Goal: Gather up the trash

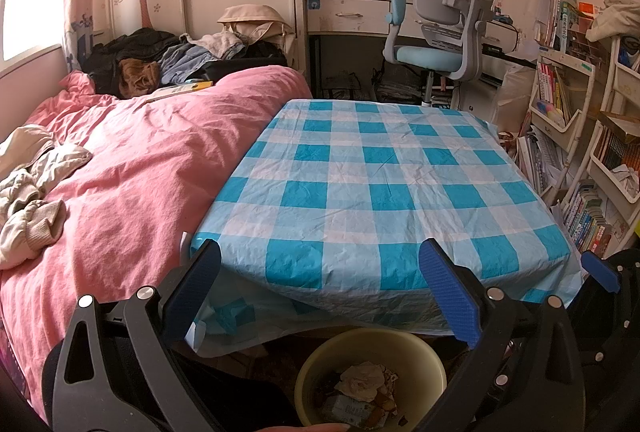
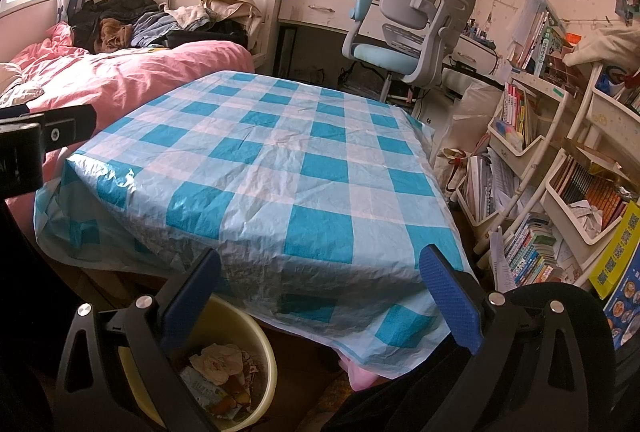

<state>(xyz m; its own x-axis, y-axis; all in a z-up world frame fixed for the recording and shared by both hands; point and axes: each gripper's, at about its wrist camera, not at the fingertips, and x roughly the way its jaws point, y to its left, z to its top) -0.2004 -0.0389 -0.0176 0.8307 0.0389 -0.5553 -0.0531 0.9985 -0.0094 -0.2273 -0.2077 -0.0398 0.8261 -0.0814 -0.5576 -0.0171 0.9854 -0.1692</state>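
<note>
Both tools, left tool (image 1: 320, 288) and right tool (image 2: 324, 288), gaping empty; scan counter (image 1: 392, 172) ahead, drop finds into bin (image 1: 424, 360) below.

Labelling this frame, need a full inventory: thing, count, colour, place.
table: 1, blue-white check cloth, centre, nothing on top
bin: 1, yellow, on the floor below the table's near edge
trash: several crumpled papers and wrappers, inside the bin
bed: 1, pink cover, left of the table
clothes: a heap, dark and grey, far end of the bed
garment: 1, cream, on the near left of the bed
chair: 1, grey with blue seat, behind the table at the desk
desk: 1, white, at the far wall
book racks: white, count unclear, right side, full of books
left gripper: 1, black with blue pads, jaws open, empty
right gripper: 1, same, jaws open, empty
</note>
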